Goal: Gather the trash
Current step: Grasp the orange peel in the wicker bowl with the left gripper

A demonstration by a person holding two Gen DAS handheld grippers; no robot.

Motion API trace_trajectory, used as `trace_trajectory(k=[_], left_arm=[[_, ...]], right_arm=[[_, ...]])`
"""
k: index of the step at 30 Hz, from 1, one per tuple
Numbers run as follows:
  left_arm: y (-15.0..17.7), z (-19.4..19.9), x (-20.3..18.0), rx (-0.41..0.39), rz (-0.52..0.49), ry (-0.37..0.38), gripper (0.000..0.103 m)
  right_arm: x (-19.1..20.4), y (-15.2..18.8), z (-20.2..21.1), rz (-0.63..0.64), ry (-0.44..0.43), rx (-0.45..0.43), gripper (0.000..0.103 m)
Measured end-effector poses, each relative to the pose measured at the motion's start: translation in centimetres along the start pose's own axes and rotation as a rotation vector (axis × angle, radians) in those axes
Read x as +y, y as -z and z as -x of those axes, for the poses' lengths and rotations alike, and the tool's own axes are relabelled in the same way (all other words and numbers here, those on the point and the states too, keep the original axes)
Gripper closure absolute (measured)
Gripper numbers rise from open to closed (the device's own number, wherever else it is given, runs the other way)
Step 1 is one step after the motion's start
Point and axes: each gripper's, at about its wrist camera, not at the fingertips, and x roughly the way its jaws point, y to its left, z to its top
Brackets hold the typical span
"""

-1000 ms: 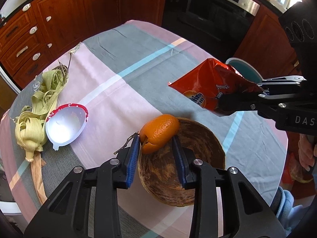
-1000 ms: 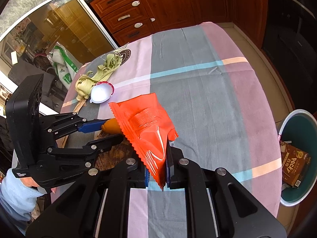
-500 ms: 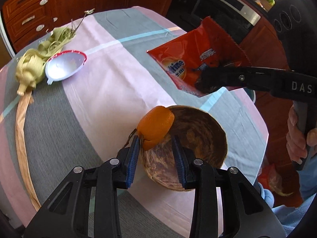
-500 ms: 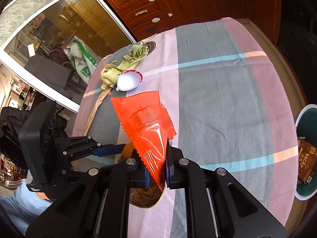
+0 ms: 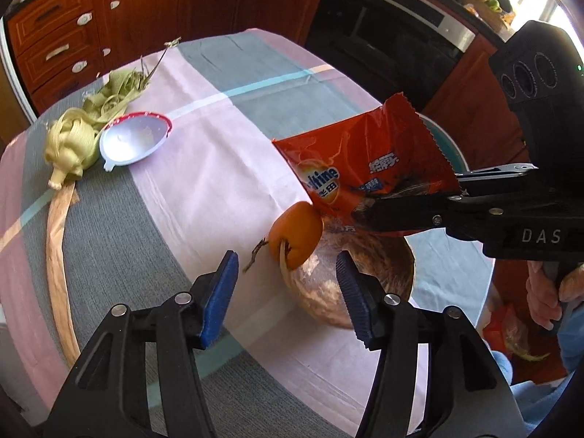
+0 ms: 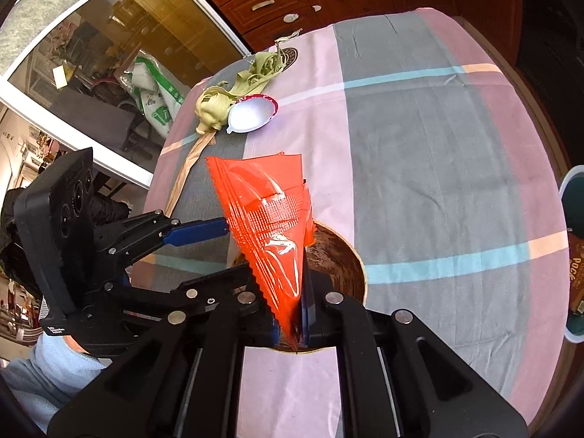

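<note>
While the right gripper [image 6: 292,323] pinches the red snack wrapper [image 5: 368,168] above the wooden bowl [image 5: 365,277], carry it to the bin [image 6: 573,255] beside the table. Left gripper [image 5: 286,286] gapes empty; orange peel [image 5: 295,233] sits on the bowl rim, so clear it.

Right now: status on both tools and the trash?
Right tool shut on red snack wrapper, held above wooden bowl. Left tool open, empty, fingers flanking orange peel on bowl rim. Corn husks, white lid remain on table.
</note>
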Motion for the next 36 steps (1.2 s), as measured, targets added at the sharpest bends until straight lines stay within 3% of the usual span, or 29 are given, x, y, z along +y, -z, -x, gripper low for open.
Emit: trace_trajectory(k=[7, 11, 13, 14, 15, 17, 23, 36], left_arm=[[-1.4, -1.9, -3.0, 0.034, -0.215, -0.071, 0.04], [-1.7, -3.5, -3.9, 0.049, -0.268, -0.089, 0.04], [-1.7, -3.9, -4.0, 0.041, -0.282, -0.097, 0.05], [-1.8, -3.9, -4.0, 0.033, -0.286, -0.112, 0.061], [-1.9, -3.7, -3.6, 0.031, -0.272, -0.107, 0.072], [-2.3, -3.3, -2.7, 0.025, -0.202, -0.057, 0.077], [-1.8, -1.5, -0.7, -0.013, -0.08, -0.023, 0.077], [0.8, 0.9, 5.2, -0.067, 0.277, 0.184, 0.078]], right_arm=[[-0.8, -0.8, 0.6, -0.004, 0.005, -0.026, 0.096], [-1.6, -0.8, 0.4, -0.024, -0.008, -0.023, 0.096], [-2.0, -0.7, 0.2, -0.035, -0.015, -0.02, 0.096], [-2.1, -0.7, 0.1, -0.04, -0.017, -0.018, 0.096], [-2.3, -0.6, 0.0, -0.044, -0.019, -0.016, 0.096], [-2.4, -0.6, -0.2, -0.041, -0.018, -0.008, 0.096], [-2.2, -0.2, -0.3, -0.023, -0.003, 0.004, 0.096], [-0.3, 0.0, -1.0, 0.032, 0.065, 0.028, 0.096]])
